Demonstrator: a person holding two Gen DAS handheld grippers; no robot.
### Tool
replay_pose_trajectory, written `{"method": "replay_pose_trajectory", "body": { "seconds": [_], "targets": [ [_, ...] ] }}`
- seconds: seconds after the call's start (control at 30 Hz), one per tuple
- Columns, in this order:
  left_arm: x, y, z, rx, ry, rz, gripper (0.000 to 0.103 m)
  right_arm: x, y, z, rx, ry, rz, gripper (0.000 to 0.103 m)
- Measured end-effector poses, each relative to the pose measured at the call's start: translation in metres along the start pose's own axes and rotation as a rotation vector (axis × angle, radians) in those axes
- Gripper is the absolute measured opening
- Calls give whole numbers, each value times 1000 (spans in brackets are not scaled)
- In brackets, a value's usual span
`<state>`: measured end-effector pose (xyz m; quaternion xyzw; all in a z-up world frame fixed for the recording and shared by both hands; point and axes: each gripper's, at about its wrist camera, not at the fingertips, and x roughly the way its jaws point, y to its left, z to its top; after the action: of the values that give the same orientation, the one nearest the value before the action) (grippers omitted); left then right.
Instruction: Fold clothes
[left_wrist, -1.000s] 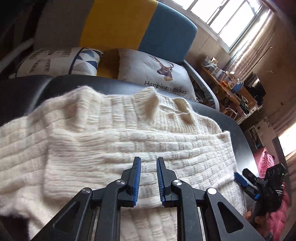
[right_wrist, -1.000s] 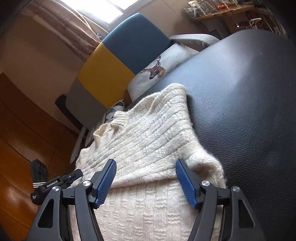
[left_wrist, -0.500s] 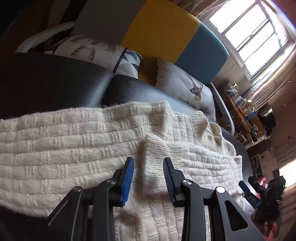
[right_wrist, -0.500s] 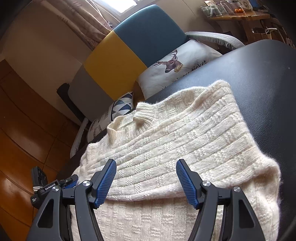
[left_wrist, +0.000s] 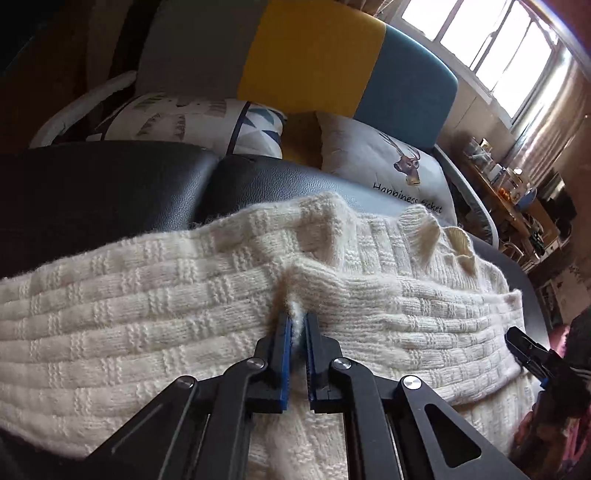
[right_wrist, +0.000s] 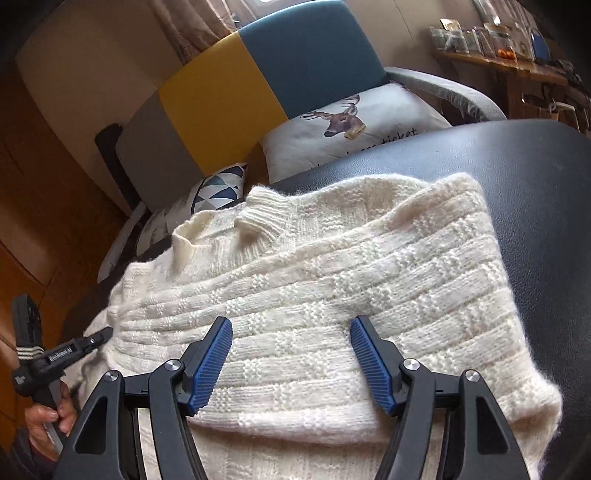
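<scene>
Two grippers are working over one cream knit sweater (left_wrist: 147, 295), which is lying spread across a black leather cushion (left_wrist: 110, 184) with its ribbed collar (right_wrist: 260, 214) toward the far edge. The left gripper (left_wrist: 296, 325) is pinching a small tuft of the knit between its blue pads (left_wrist: 284, 343), the jaws drawn in narrow with only that bunch of wool between them, and the fabric is puckering into a ridge just beyond the tips. The right gripper (right_wrist: 291, 332) is hovering over a folded-over layer of the sweater with its jaws spread wide, gripping nothing; whether its tips are touching the wool is not clear. In the right wrist view, the left gripper is showing at the lower left edge with a hand (right_wrist: 51, 417) wrapped around its handle. Beyond the cushion, a sofa with grey, yellow and teal back panels (left_wrist: 314, 55) is standing with a deer-print pillow (left_wrist: 388, 166) and a triangle-patterned pillow (left_wrist: 192, 122) leaning against it. A cluttered wooden shelf (right_wrist: 517, 62) is sitting off to the right, near the window (left_wrist: 480, 44).
</scene>
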<state>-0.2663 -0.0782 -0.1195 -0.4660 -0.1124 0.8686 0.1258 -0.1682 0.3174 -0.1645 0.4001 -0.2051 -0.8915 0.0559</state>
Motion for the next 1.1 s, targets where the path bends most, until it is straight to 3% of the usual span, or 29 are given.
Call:
{"method": "replay_pose_trajectory", "body": {
  "seconds": [0.1, 0.27, 0.33, 0.43, 0.57, 0.7, 0.77, 0.9, 1.1],
  "targets": [
    [-7, 8, -1, -81, 15, -41, 17, 1, 1, 0, -10, 2, -6, 69],
    [-43, 41, -16, -236, -12, -97, 18, -7, 5, 4, -20, 19, -9, 69],
    [-58, 57, -23, -299, -25, -118, 23, -16, 11, 3, -22, 16, -6, 69],
    [-81, 100, -39, -428, -37, -144, 33, -29, 27, -7, -50, 12, 29, 69],
    [-111, 174, -77, -690, -67, -173, 34, -24, 43, -29, -88, 70, 27, 69],
    [-149, 246, -124, -936, -143, -144, 34, -39, 53, -49, -48, 67, 139, 69],
    [-170, 276, -142, -1020, -197, -116, 34, -41, 58, -58, -58, 72, 147, 69],
    [-200, 323, -162, -1137, -296, -88, 37, -37, 60, -76, -55, 90, 136, 69],
    [-202, 362, -155, -1210, -357, -111, 47, -37, 60, -80, -52, 70, 129, 70]
  ]
}}
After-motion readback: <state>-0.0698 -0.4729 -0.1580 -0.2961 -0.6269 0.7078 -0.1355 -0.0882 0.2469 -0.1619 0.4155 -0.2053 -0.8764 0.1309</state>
